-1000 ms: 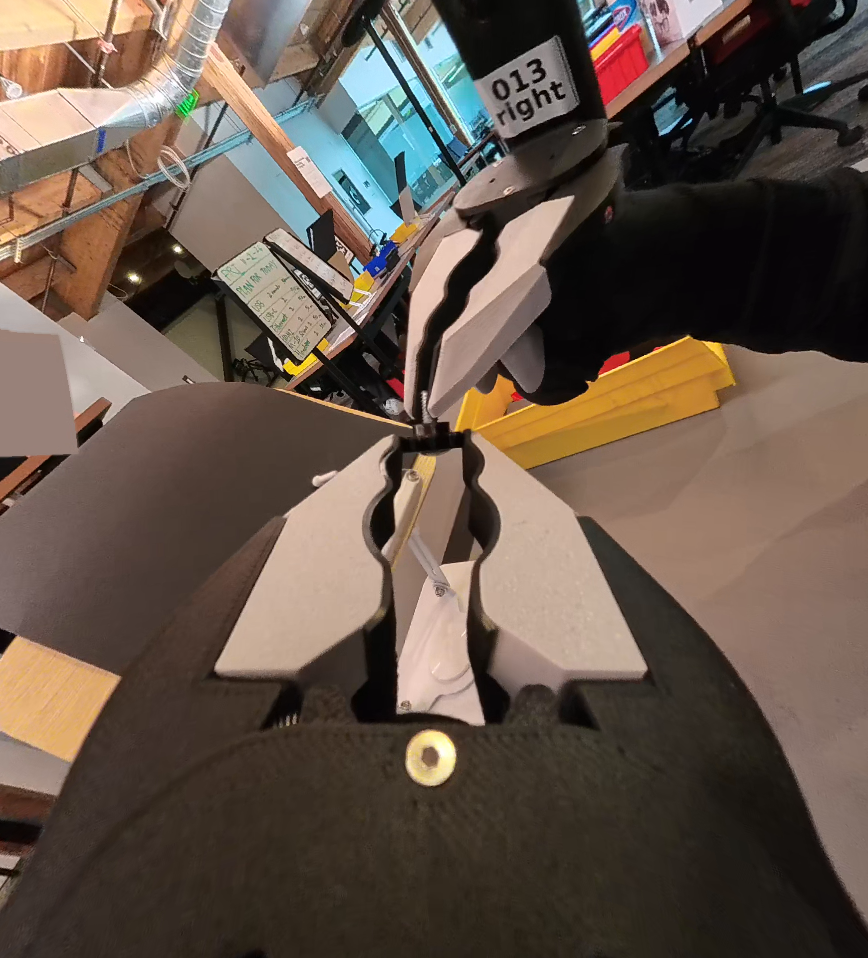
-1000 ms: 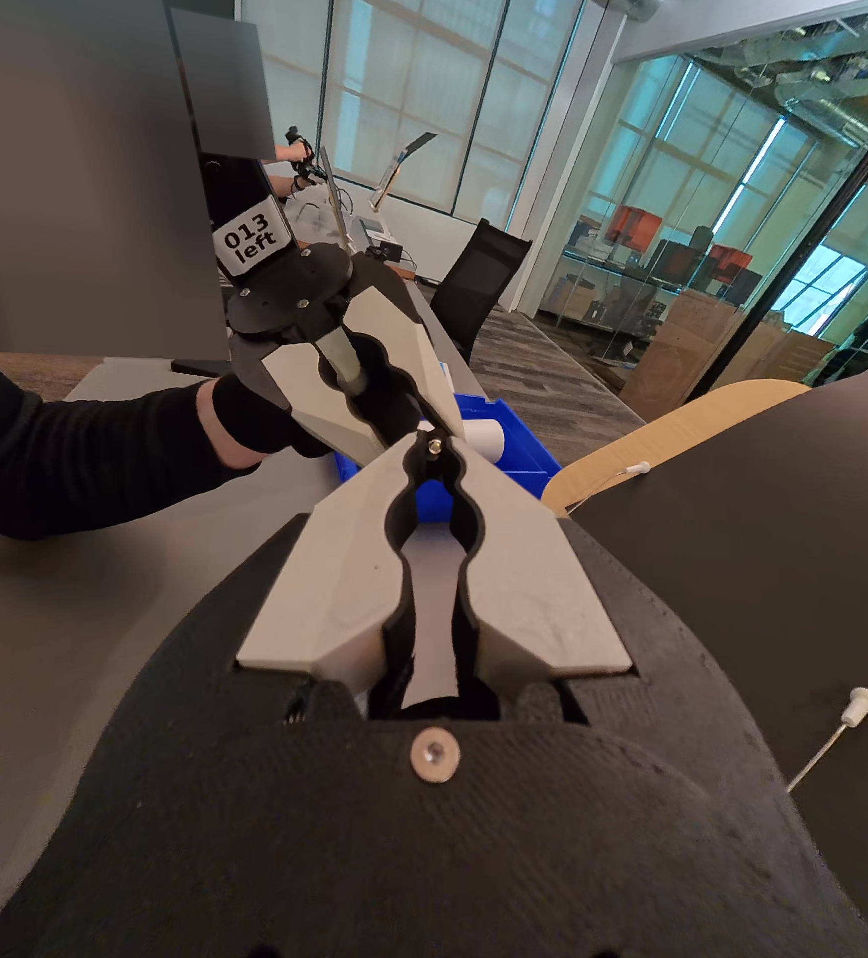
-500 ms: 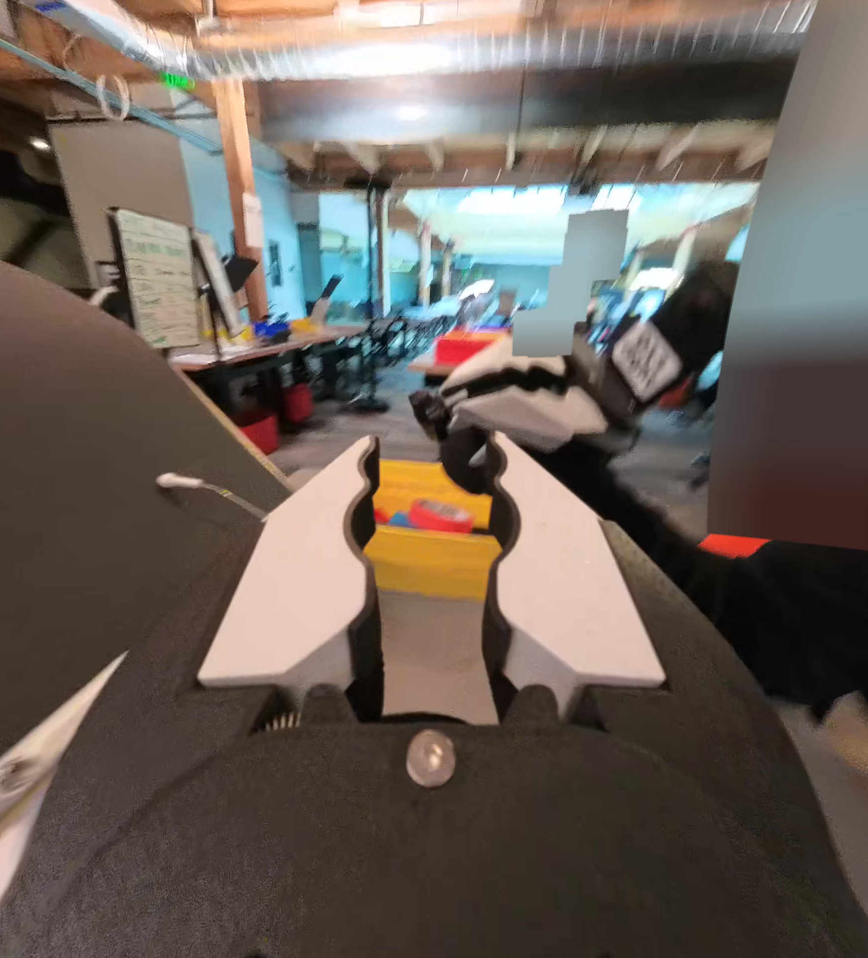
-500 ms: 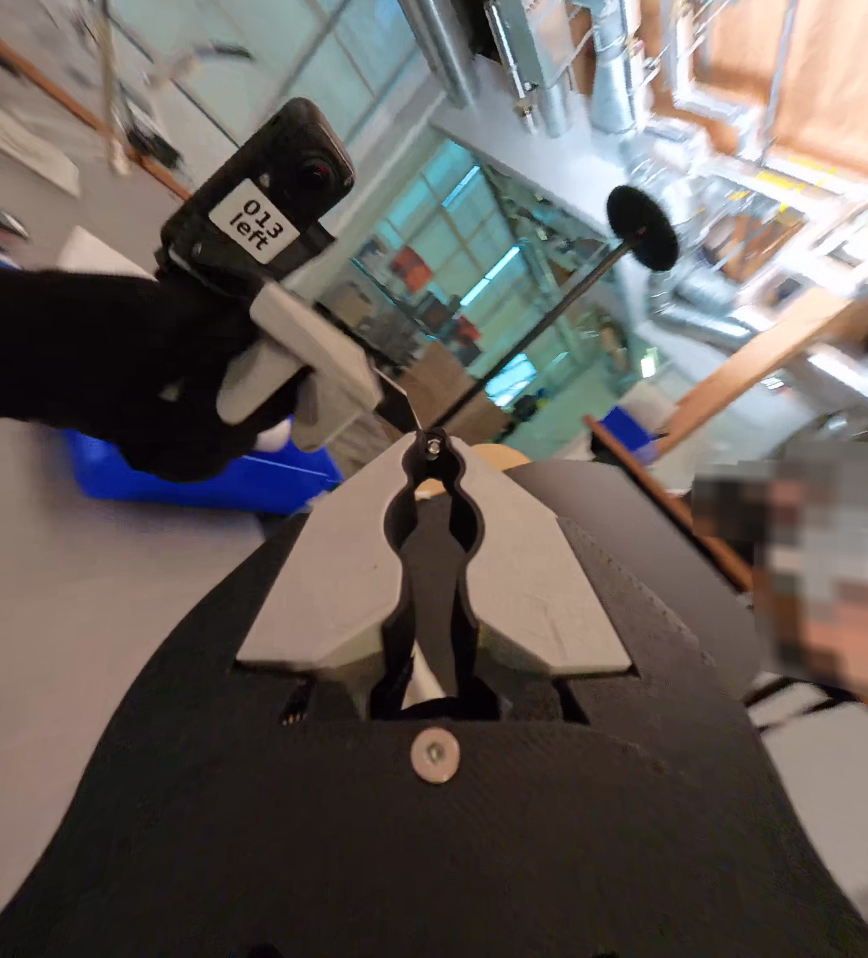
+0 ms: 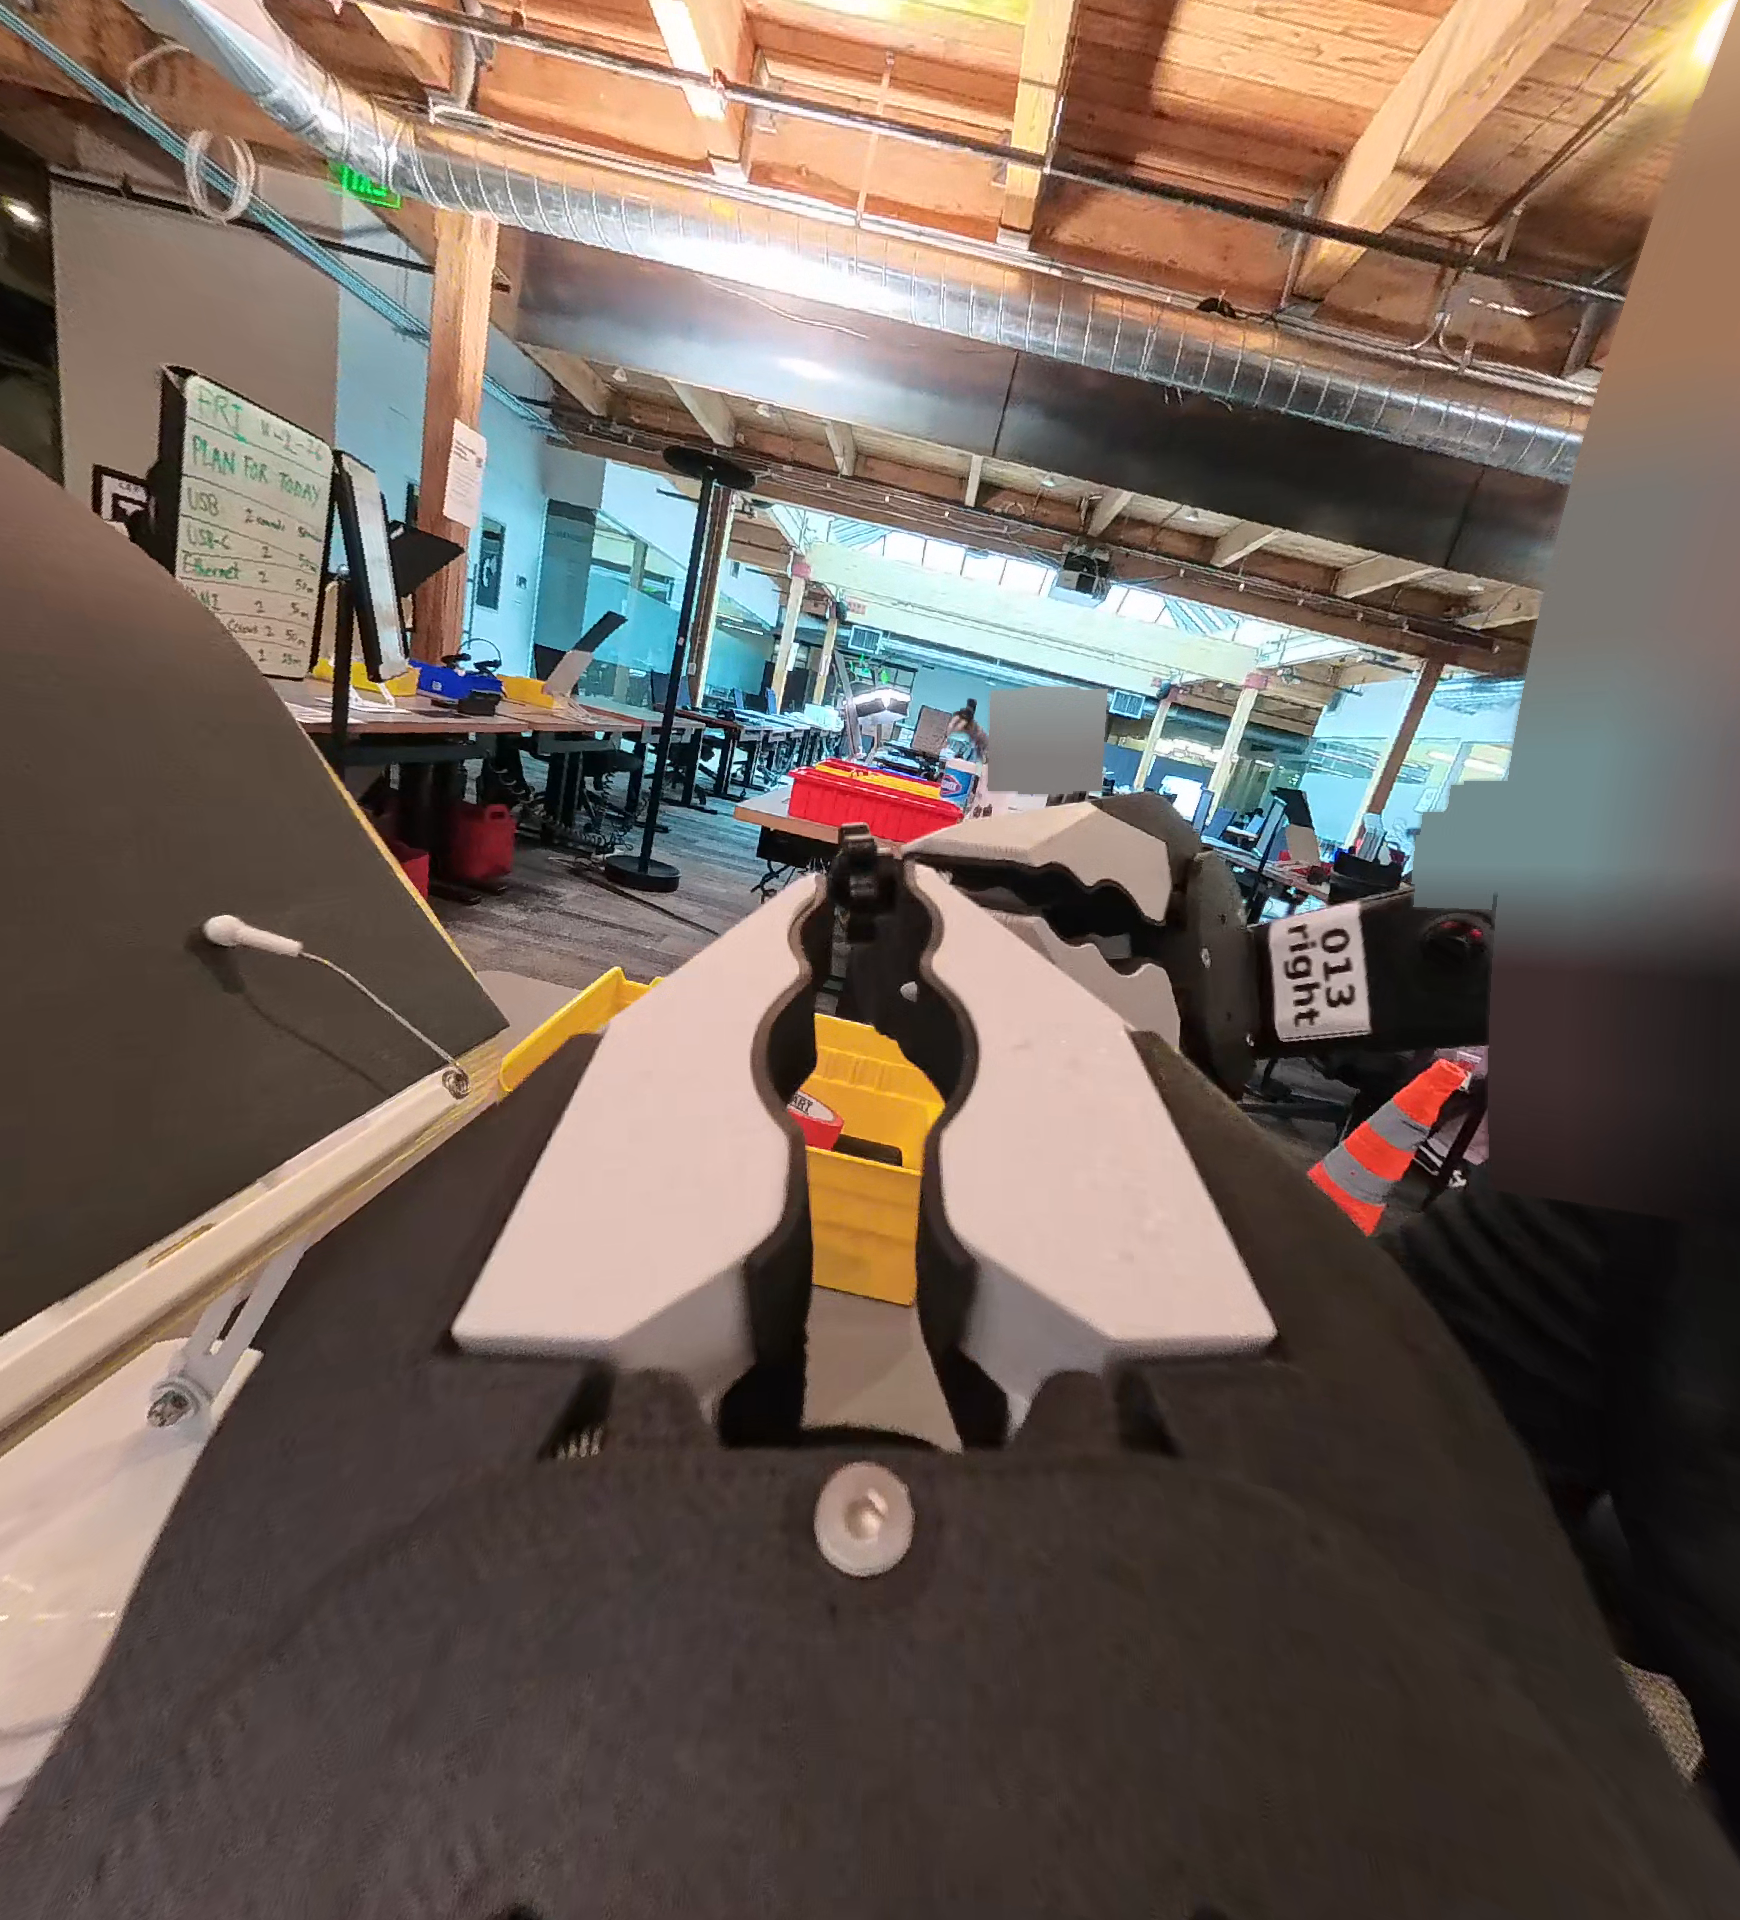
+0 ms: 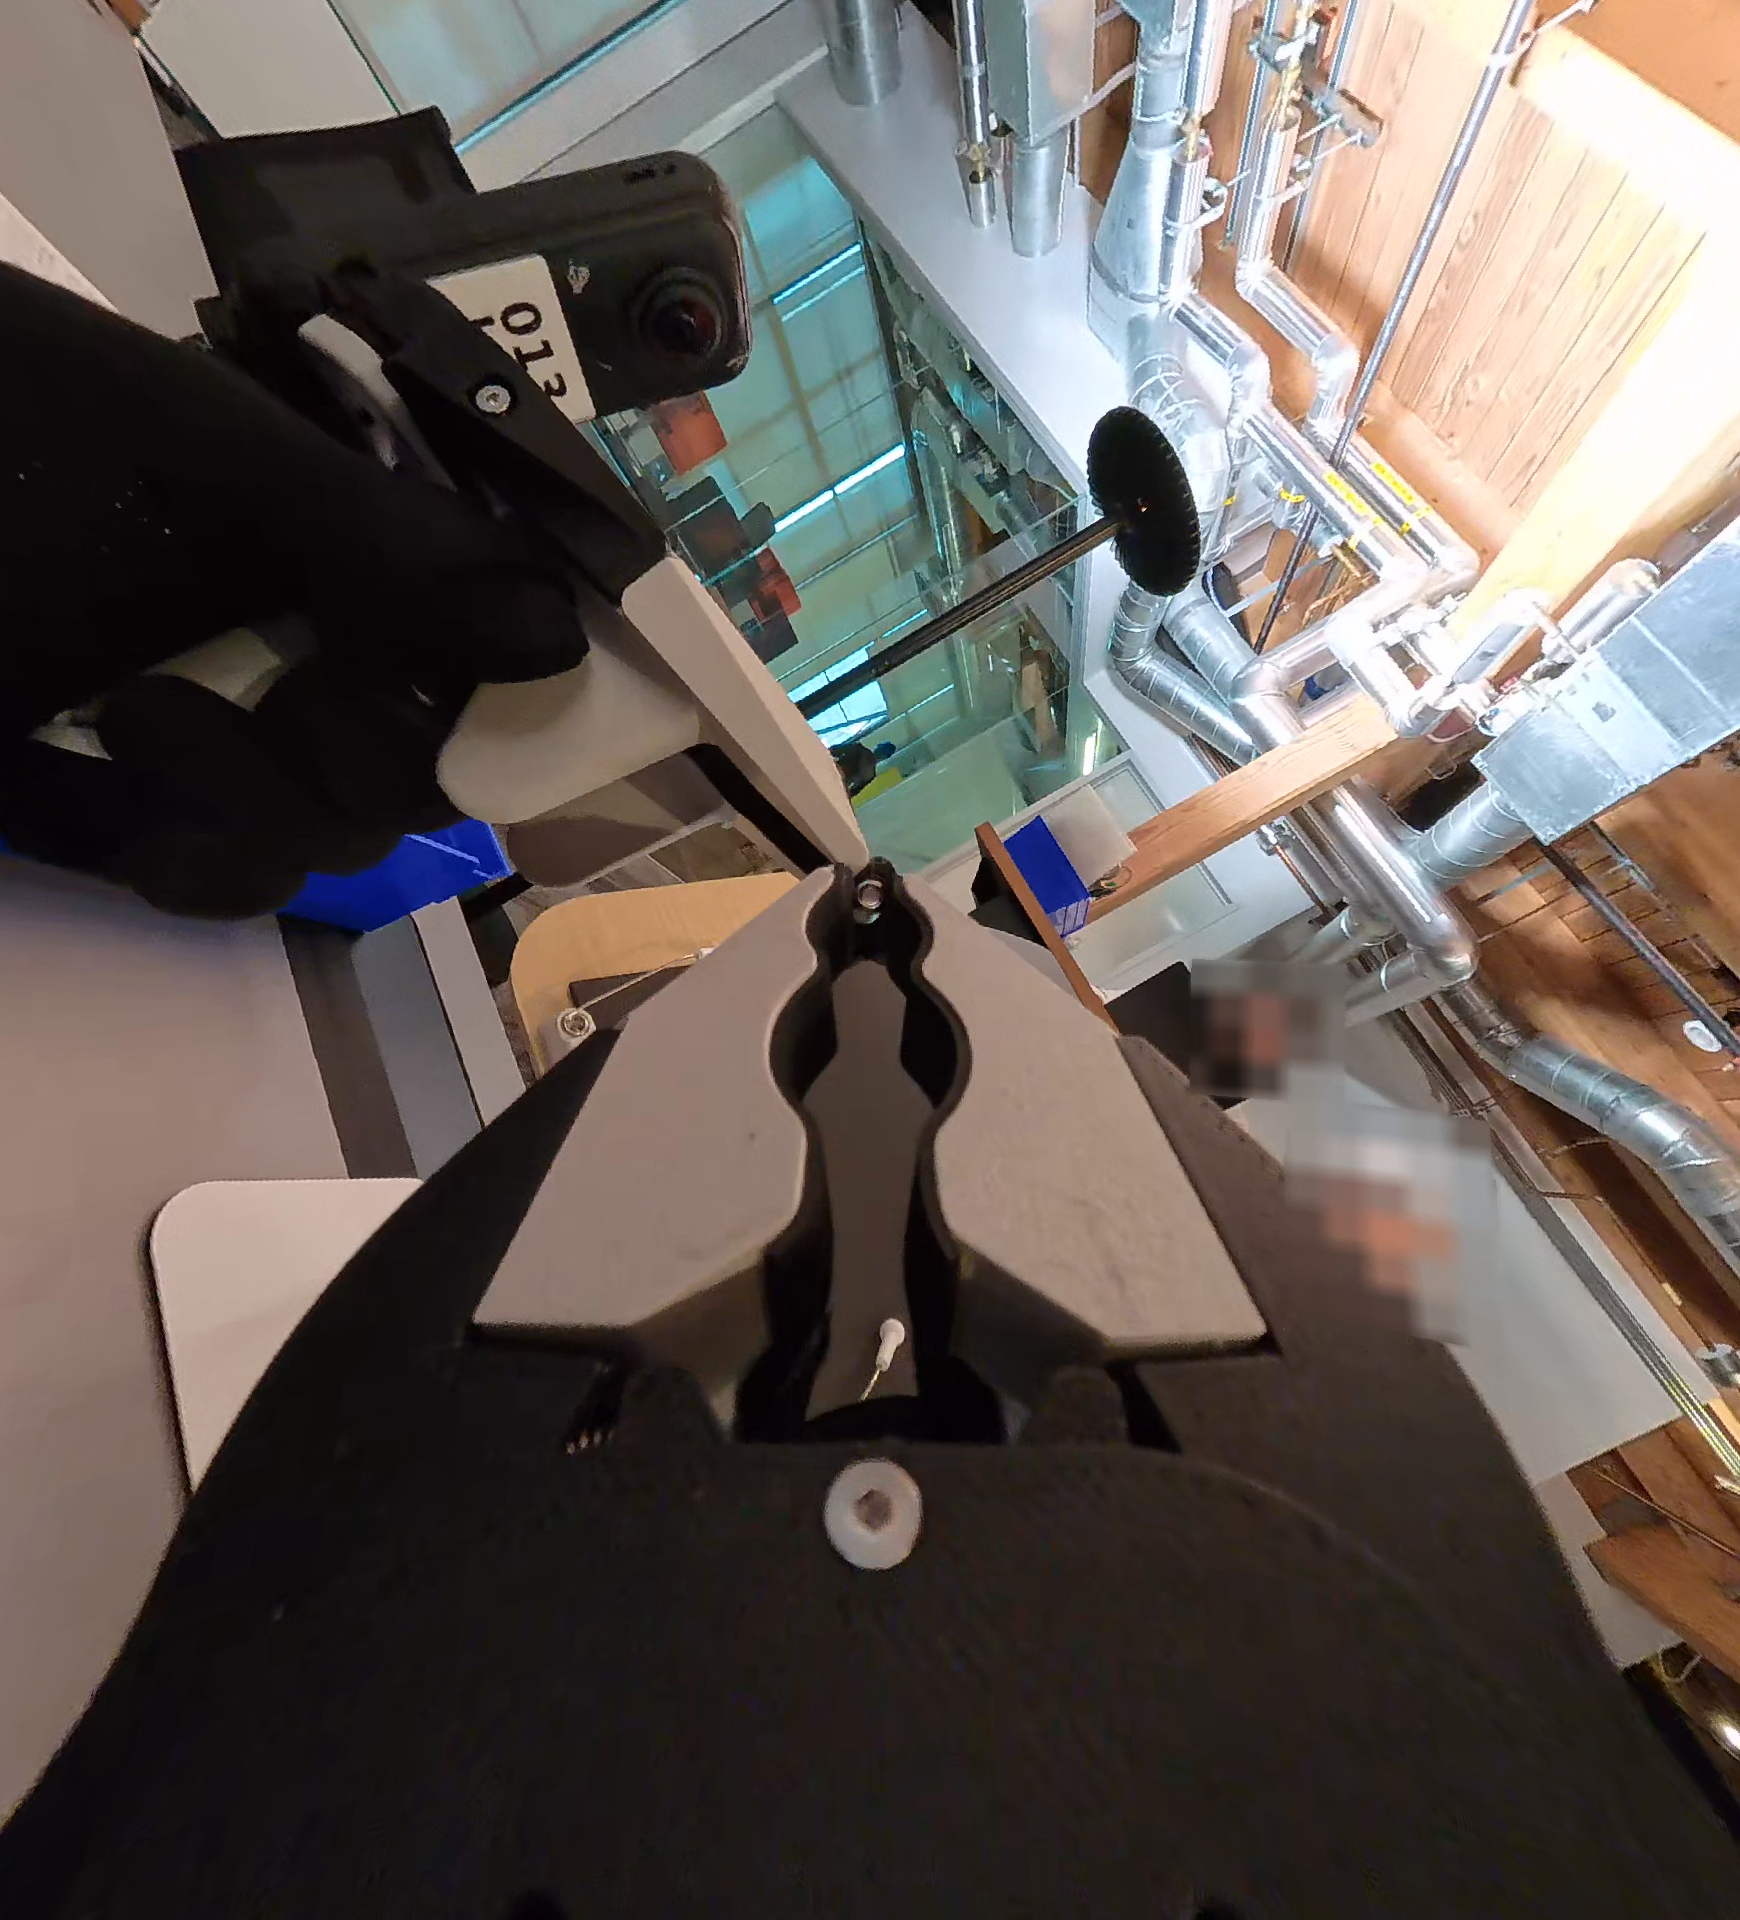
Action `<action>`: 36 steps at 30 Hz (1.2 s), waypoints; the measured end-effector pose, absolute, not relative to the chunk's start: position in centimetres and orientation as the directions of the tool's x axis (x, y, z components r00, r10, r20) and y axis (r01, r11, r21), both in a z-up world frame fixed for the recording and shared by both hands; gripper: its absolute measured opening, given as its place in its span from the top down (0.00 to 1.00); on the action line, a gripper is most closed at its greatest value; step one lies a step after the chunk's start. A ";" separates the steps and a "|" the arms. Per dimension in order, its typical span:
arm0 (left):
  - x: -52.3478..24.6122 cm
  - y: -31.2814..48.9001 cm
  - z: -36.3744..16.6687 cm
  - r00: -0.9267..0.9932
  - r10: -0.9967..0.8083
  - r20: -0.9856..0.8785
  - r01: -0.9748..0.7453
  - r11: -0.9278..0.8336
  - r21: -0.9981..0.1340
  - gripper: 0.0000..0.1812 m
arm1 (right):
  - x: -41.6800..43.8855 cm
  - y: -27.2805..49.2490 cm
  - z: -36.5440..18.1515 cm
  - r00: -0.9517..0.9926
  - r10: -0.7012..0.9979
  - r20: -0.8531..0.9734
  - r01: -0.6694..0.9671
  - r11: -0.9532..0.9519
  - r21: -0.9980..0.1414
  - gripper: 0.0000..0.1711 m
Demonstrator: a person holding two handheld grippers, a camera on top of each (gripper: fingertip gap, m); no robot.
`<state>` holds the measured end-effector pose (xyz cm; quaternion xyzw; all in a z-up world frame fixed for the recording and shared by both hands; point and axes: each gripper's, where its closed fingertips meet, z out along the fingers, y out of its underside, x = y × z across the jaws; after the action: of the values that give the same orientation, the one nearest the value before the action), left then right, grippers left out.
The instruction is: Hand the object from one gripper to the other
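Both hand-held grippers pinch one small part

I see left hand-held gripper [image 5: 858, 883] and right hand-held gripper [image 6: 871, 891] clamped on the part [image 5: 855, 868]; tips meeting.

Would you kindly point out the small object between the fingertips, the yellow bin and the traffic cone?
small black object [image 5: 855, 871], left wrist view, its top at the fingertips.
yellow bin [image 5: 861, 1205], left wrist view, front wall.
traffic cone [image 5: 1385, 1138], left wrist view, orange body.
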<state>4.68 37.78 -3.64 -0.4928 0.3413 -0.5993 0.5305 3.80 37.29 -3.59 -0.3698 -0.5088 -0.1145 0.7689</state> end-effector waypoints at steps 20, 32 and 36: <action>4.3 37.3 -3.3 0.037 -0.983 0.179 0.311 -0.159 -0.937 0.96 | 3.2 36.2 -3.1 0.457 0.244 0.855 0.494 0.730 -0.472 0.84; 2.7 36.7 -4.3 0.344 -0.771 -0.536 -0.117 0.531 -0.839 0.96 | 4.3 36.2 -5.1 0.231 0.970 0.072 -0.020 0.079 -0.997 0.79; 3.4 36.8 -5.2 0.347 -0.487 -0.801 -0.406 0.692 -0.597 0.96 | 4.0 36.3 -6.0 0.113 0.980 -0.163 -0.076 -0.155 -0.985 0.77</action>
<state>3.45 36.81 -5.22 -0.3911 0.5709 -0.0283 0.7213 4.02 36.32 -6.04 -0.5502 -0.4109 0.5243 0.5036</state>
